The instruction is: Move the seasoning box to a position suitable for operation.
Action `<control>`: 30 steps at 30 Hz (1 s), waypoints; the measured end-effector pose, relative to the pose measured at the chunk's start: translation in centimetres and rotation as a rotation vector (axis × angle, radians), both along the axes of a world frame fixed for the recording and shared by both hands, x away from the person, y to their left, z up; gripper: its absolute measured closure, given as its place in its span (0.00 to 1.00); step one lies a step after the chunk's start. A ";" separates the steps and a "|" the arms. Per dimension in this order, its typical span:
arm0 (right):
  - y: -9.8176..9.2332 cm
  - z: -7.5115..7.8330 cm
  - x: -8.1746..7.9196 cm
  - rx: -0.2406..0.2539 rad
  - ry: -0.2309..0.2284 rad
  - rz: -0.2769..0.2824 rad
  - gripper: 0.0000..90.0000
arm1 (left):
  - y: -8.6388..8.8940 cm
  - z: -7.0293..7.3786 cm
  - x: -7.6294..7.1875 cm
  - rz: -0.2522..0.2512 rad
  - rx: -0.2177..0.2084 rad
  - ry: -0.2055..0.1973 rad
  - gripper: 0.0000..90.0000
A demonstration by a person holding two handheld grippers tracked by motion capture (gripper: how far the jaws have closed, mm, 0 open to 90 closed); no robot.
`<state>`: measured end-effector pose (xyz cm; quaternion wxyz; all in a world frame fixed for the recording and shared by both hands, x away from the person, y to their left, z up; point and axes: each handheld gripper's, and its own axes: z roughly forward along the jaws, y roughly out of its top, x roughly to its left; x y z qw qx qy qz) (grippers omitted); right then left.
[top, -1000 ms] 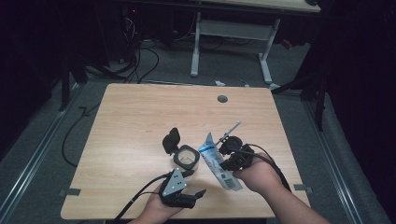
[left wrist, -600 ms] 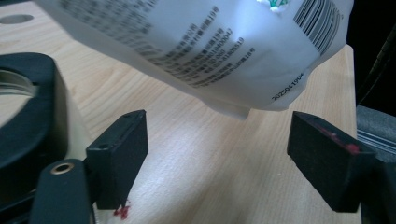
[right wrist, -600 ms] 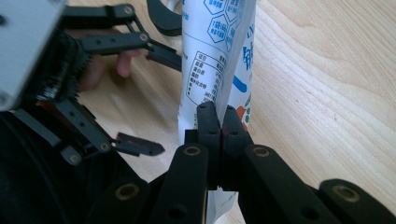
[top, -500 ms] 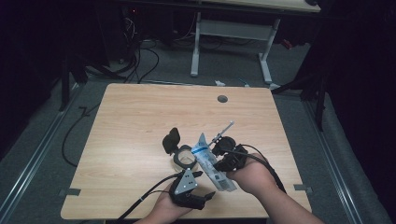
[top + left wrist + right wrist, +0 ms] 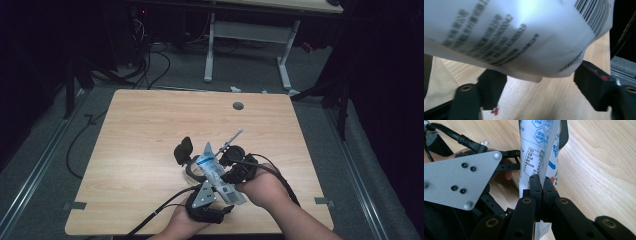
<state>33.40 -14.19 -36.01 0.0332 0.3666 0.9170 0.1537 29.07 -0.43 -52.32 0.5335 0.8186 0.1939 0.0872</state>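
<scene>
The right tool (image 5: 541, 185) had its jaws clamped flat on a white printed pouch (image 5: 537, 152), holding it slanted above the tabletop (image 5: 150, 130). A second earlier the left tool (image 5: 534, 92) sat nearer the person, just beside the pouch's lower end; it had since slid in under that end, and its jaws had just been closing a little from their widest. The pouch's barcoded bottom (image 5: 524, 37) now hung between those jaws, which stood wide apart with no pad pressing on it. Judging by this, a two-handed grip on the pouch was being set up, perhaps to pull it open.
</scene>
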 end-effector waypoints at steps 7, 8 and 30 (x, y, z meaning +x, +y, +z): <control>-0.6 0.0 0.0 0.000 0.002 -0.021 1.00 | -0.1 0.2 -0.4 -0.003 0.014 -0.034 0.46; -0.6 0.0 0.0 0.001 -0.001 -0.015 1.00 | -0.1 0.2 -0.5 -0.003 0.018 -0.042 0.47; -0.9 -0.2 0.4 0.000 -0.007 -0.036 1.00 | 0.2 0.4 -1.3 0.019 0.021 -0.101 0.59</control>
